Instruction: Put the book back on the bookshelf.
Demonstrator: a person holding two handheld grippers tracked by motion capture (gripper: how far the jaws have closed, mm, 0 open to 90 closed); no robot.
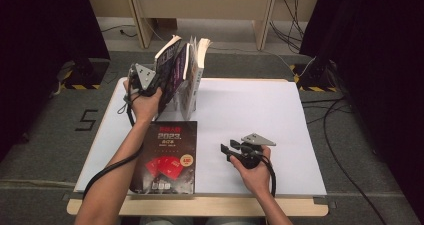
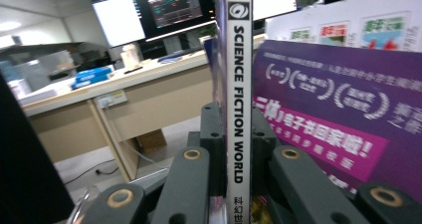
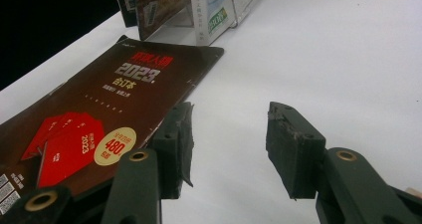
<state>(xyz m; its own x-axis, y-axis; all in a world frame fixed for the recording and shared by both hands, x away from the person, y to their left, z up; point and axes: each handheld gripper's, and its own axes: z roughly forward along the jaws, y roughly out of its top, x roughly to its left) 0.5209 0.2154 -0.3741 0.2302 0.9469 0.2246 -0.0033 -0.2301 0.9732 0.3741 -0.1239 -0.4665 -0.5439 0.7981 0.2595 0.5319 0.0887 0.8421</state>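
Your left gripper [image 1: 150, 81] sits in the upper left of the high view, at the left end of the row of standing books [image 1: 192, 72], and its jaws are pressed together on the spine of one thin magazine [image 2: 239, 94]. In the left gripper view that white spine runs straight up between the jaws through the centre of the frame, its printed title reading top to bottom, so the long axis is upright and the spine faces back toward your hand. Just to its right a purple cover [image 2: 343, 119] leans close against it. In the high view the row fans open at the top and tilts a little to the left.

Your right gripper [image 1: 235, 150] hovers low over the white table [image 1: 260, 110] at lower centre, jaws spread with nothing between them.

The dark book [image 1: 167, 157] lies flat at the lower left of the table, cover up, its long edge running from the near edge toward the row. In the right gripper view it lies just left of the open jaws, apart from them.

My read is that the shelving is partway done: several books stand, the one in your left grip is being settled, and the flat book is not yet stood up.
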